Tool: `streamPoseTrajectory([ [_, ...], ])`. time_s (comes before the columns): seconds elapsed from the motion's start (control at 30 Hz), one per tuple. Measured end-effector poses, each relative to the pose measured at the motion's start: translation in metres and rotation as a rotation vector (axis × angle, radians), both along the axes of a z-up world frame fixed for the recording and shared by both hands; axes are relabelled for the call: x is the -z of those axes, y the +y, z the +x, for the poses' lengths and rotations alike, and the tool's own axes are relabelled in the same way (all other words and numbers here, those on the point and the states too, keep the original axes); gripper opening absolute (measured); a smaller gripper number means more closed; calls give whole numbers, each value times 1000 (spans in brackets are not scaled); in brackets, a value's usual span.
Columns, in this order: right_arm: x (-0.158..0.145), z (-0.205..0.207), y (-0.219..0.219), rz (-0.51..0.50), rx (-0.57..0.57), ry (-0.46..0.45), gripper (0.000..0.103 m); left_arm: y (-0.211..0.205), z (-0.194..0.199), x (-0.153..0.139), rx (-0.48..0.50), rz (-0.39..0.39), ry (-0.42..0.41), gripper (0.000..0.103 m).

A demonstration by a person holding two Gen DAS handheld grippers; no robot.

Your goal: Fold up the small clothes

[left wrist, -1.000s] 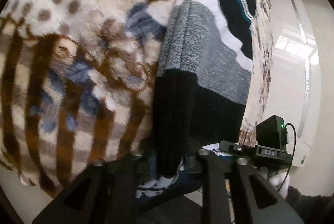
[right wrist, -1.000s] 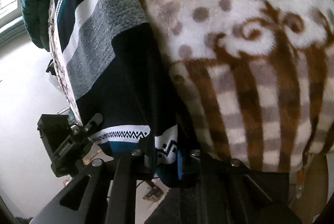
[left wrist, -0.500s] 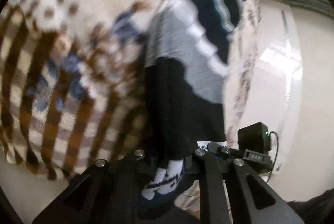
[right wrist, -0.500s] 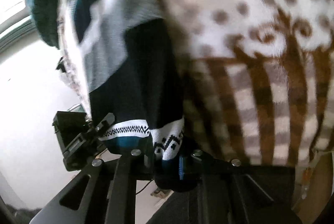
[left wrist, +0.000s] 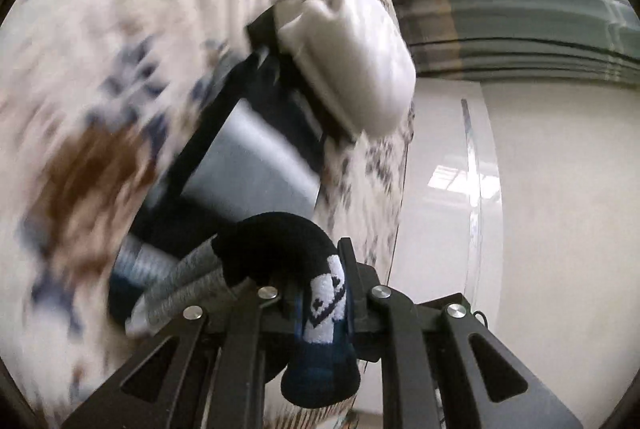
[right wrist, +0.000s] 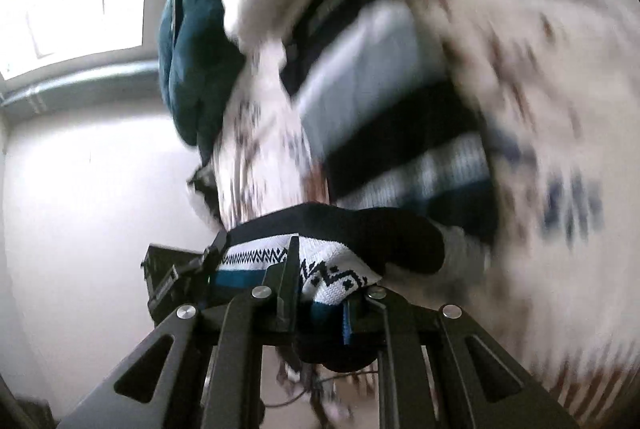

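Mid-fold, first fold of the knit garment. Left gripper [left wrist: 320, 309] clamped nearly shut on one hem corner of the striped sweater [left wrist: 276, 249], cloth bunched between the pads. Right gripper [right wrist: 320, 293] clamped on the other hem corner [right wrist: 332, 269], jaws just closed down onto it. Hem lifted over the rest of the sweater, which lies on the patterned blanket [left wrist: 100, 69], white pillow [left wrist: 352, 57] beyond. Next: carry hem toward the collar, corners level, lay flat, then release.

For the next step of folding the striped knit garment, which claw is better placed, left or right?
Probably neither alone. The left claw and the right claw each pinch the patterned hem of the knit garment, lifted over the patterned blanket. The fold likely needs both moving together.
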State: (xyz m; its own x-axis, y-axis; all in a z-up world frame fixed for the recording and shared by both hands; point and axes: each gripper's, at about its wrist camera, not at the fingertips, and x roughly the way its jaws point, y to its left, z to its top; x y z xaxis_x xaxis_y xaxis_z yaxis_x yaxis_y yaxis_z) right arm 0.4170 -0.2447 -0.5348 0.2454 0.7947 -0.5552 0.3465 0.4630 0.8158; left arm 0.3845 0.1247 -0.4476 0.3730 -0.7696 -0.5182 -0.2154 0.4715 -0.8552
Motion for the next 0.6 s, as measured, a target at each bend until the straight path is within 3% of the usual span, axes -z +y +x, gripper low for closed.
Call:
streamPoseTrajectory([
  [0.1,18,67,-18,-33,38,6,15,-8,63,21,6,0,6,11],
  [0.17,34,102,-22,-50,59,32,16,-10,100,36,11,16,25,20],
  [0.2,41,117,-28,-46,70,46,18,-11,120,44,11,42,37,36],
  [0.23,49,134,-32,-38,83,61,20,-10,128,47,8,45,39,58],
  [0.27,56,147,-32,-31,89,79,20,-8,139,51,-10,38,31,65],
  [0.37,76,183,-28,-33,83,121,30,0,158,56,-46,23,23,68],
  [0.43,78,196,-25,-32,85,123,49,5,159,56,-51,30,14,68],
  [0.5,71,200,-26,-5,113,91,62,7,159,53,-37,66,4,69],
  [0.6,57,199,-34,-37,120,35,68,4,147,48,7,126,-17,70],
])
